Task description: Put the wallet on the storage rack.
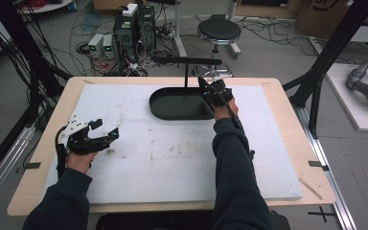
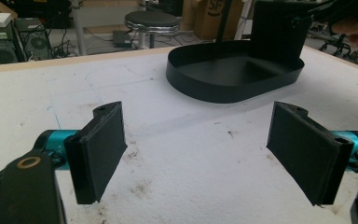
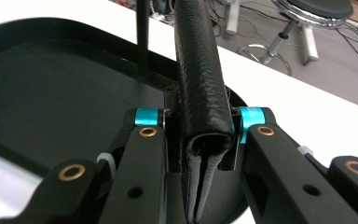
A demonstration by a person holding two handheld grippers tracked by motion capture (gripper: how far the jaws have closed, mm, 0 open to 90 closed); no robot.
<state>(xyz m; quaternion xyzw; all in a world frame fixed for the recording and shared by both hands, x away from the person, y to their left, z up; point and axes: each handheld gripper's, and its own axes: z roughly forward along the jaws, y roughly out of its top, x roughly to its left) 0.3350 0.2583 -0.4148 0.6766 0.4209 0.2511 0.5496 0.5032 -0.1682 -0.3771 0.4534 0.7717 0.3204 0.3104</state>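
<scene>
Right gripper (image 3: 200,140) fingers clamp the black leather-wrapped folded strap (image 3: 200,70) over the black oval metal tray (image 1: 172,108), at 12 o'clock on the counter (image 1: 287,124). Judgement: keep the clamp firm and lower squarely. Left gripper (image 2: 200,149) fingers wide, empty, 9 o'clock.

Legible markings are few. In the left gripper view, a brown cardboard box (image 2: 208,17) on the floor beyond the table, at about twelve o'clock, bears dark printed letters reading "SF"; the rest is cut off. Nothing else reads.
</scene>
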